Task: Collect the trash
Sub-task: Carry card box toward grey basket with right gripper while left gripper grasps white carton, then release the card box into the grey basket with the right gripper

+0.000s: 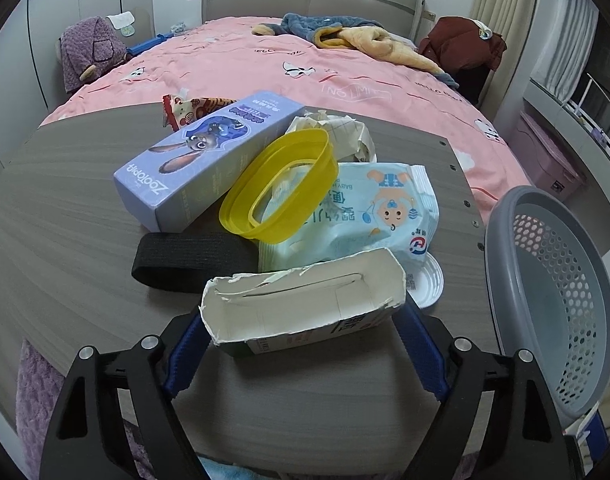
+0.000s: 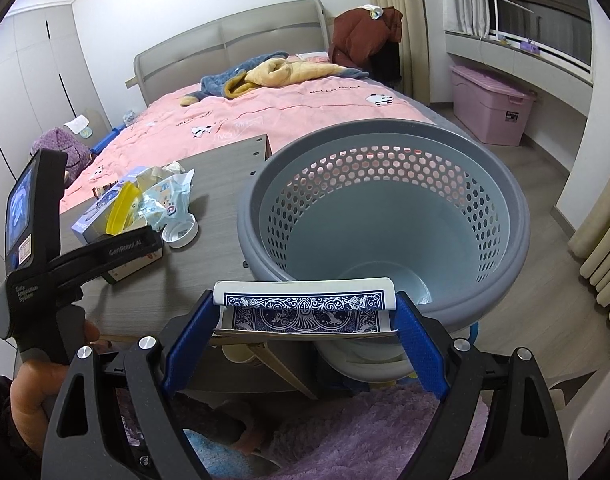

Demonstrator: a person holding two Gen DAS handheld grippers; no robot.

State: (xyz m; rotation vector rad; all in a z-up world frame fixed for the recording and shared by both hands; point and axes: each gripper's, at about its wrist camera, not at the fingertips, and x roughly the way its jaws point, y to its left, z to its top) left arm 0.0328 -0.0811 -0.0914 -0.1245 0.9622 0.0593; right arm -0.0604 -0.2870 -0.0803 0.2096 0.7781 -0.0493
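A blue-patterned playing card (image 2: 305,307) is pinched by the right gripper (image 2: 305,312) near the grey perforated plastic basket (image 2: 385,140); released early, it could fall short. A torn white carton (image 1: 305,304) is clamped by the left gripper (image 1: 305,316).

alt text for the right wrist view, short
The right gripper holds a blue-backed playing card between its blue fingers, just in front of an empty grey perforated basket. To the left, the left gripper reaches toward trash piled on a grey table, with a pink bed behind.
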